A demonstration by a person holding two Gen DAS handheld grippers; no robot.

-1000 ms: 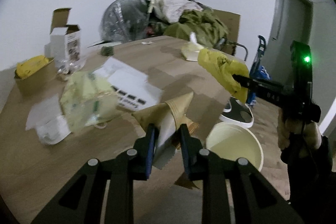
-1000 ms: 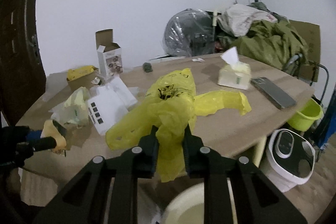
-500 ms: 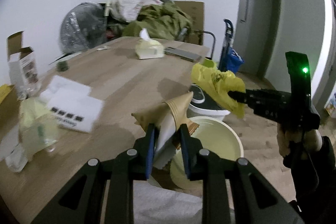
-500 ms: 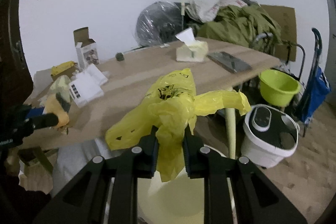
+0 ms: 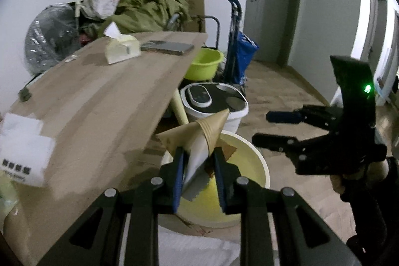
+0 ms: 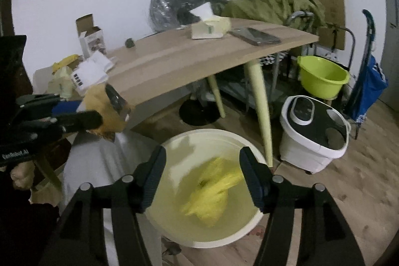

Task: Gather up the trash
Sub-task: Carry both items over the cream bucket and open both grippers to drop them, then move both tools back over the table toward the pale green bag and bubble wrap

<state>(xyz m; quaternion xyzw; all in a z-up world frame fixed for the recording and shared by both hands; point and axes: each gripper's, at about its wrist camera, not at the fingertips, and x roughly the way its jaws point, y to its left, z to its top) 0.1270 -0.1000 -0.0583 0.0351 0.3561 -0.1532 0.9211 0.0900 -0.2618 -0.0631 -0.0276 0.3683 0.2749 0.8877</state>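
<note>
A wooden table [image 6: 189, 61] crosses the middle of the right wrist view, white wall behind, wood floor at lower right. On it sit a tissue box [image 6: 208, 29], a phone [image 6: 254, 36] and, at its left end, a white pack [image 6: 87, 72] with a row of black squares; its print is unreadable. A green basin [image 6: 321, 77] stands at right. The left gripper [image 5: 198, 175] is clamped on a brown wrapper [image 5: 199, 133] above the bin [image 5: 261, 166]. The right gripper [image 6: 203, 177], half a second ago pinching the yellow bag [image 6: 212, 193], now stands apart; the bag lies inside the bin, low in the frame.
</note>
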